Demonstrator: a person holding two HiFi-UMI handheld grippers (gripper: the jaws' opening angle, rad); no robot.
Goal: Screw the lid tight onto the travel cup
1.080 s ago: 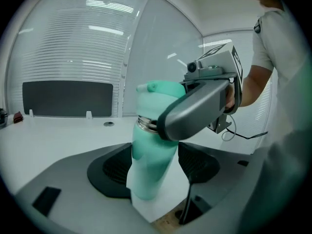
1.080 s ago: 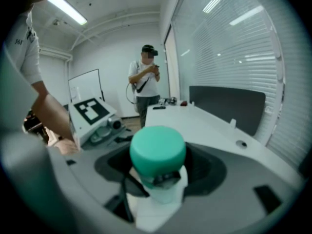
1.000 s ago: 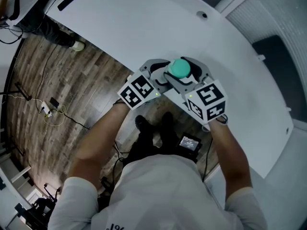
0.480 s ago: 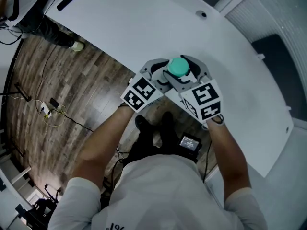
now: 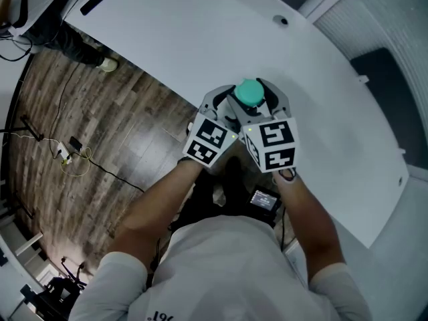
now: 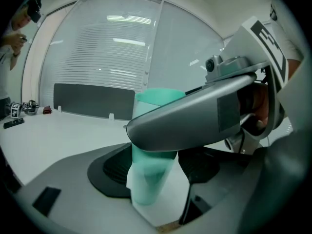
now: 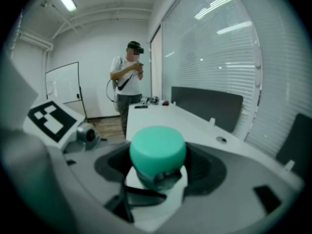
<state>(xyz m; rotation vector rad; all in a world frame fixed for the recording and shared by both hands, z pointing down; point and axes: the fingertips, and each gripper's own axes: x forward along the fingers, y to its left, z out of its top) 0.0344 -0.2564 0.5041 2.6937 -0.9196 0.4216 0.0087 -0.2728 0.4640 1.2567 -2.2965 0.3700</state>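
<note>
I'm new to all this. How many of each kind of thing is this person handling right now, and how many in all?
Handheld tools: 2, the left tool and the right tool
Teal travel cup: 1, clamped between the left tool's jaws
Teal lid: 1, on top of the cup, between the right tool's jaws
Total: 4
</note>
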